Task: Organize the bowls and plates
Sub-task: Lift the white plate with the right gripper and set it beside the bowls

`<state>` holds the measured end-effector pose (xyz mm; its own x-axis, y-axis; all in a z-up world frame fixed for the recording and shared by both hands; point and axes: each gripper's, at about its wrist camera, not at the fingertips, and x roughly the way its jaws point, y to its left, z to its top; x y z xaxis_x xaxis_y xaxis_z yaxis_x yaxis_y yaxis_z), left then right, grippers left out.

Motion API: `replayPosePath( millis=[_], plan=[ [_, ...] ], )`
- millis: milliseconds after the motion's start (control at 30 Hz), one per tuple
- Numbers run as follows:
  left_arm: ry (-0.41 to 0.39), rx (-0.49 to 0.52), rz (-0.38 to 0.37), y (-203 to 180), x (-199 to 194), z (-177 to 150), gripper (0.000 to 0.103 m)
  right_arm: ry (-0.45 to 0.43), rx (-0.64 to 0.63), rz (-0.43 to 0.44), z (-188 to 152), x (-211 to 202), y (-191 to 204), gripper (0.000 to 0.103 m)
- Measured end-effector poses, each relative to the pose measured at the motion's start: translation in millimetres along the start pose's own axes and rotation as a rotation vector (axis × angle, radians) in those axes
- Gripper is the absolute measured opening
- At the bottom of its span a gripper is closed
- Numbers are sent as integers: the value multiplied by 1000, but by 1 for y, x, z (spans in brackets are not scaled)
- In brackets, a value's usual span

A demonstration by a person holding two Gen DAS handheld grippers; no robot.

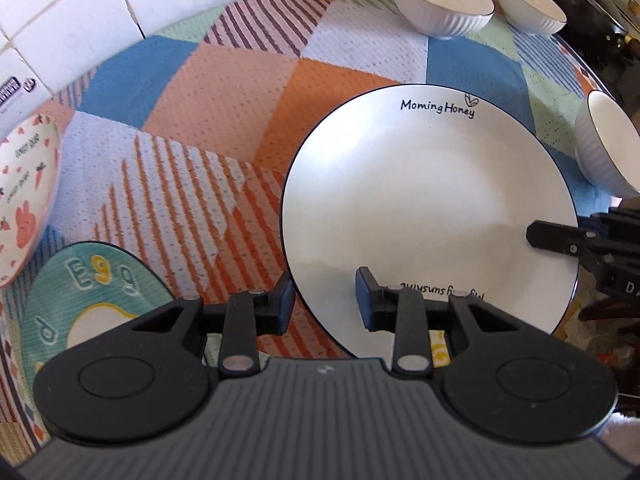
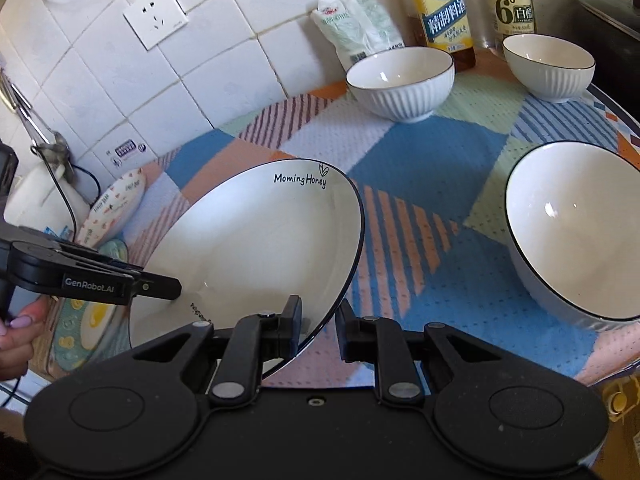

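A white "Morning Honey" plate (image 1: 432, 200) with a dark rim is held tilted above the patterned cloth; it also shows in the right wrist view (image 2: 256, 248). My left gripper (image 1: 326, 300) straddles its near-left rim, one finger over and one under. My right gripper (image 2: 320, 324) straddles its right rim the same way and shows at the right edge of the left wrist view (image 1: 560, 238). A teal egg-print plate (image 1: 92, 296) and a pink-print plate (image 1: 24, 184) lie at the left. Three white ribbed bowls stand around: (image 2: 400, 80), (image 2: 548, 64), (image 2: 576, 228).
The patterned cloth (image 1: 208, 92) covers a round table against a tiled wall (image 2: 224, 60). Two bottles (image 2: 440, 12) and a white packet (image 2: 356, 20) stand at the back. A dark cooker (image 1: 580, 4) is at the far right. A white kettle (image 2: 36, 196) stands at the left.
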<state>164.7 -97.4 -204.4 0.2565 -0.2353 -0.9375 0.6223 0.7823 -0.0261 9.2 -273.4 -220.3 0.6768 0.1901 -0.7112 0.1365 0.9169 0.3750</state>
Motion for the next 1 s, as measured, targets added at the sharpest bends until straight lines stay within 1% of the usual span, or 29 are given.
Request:
replayPosePath(
  millis=[100,167,233,300,333,400,433,500,533,567,667,700,733,767,833,867,933,1000],
  plan=[
    [-1,-20,-2,-1,7,0,31,22,-29,-10,4,6,-4,23],
    [-6,-25,-9,-1,10,-2,31,19,-70,-32,5,9,-1,24],
    [-12,1,0,-3,10,-3,31,21,-77,-52,7,11,0,24],
    [5,16,10,-3,11,-2,31,37,-53,-78,9,14,1,25],
    [15,20,15,-4,12,-1,31,44,-64,-100,8,15,5,27],
    [32,39,32,-6,12,0,31,53,-93,-157,7,19,16,32],
    [47,47,39,-7,12,1,32,53,-101,-187,6,21,21,37],
    [70,63,51,-9,12,1,34,47,-96,-251,5,23,30,41],
    [77,69,53,-9,11,0,35,51,-93,-287,5,24,35,51],
    [83,75,53,-11,10,0,35,51,-89,-319,4,24,40,57],
    [95,86,32,-13,3,-2,38,12,-69,-379,-2,17,54,59],
    [97,89,26,-14,0,-3,39,-4,-54,-383,-5,13,58,62],
    [96,93,25,-14,-3,-4,40,-20,-37,-383,-8,8,61,68],
    [95,95,27,-15,-5,-5,41,-37,-28,-381,-11,2,65,69],
    [111,96,37,-18,-7,-7,43,-60,-24,-391,-15,-8,71,71],
    [110,96,33,-20,-10,-8,43,-66,-25,-402,-16,-12,75,72],
    [116,98,22,-22,-16,-10,43,-86,-17,-434,-19,-19,82,73],
    [106,108,9,-23,-25,-14,43,-106,2,-447,-22,-27,87,73]
  ],
)
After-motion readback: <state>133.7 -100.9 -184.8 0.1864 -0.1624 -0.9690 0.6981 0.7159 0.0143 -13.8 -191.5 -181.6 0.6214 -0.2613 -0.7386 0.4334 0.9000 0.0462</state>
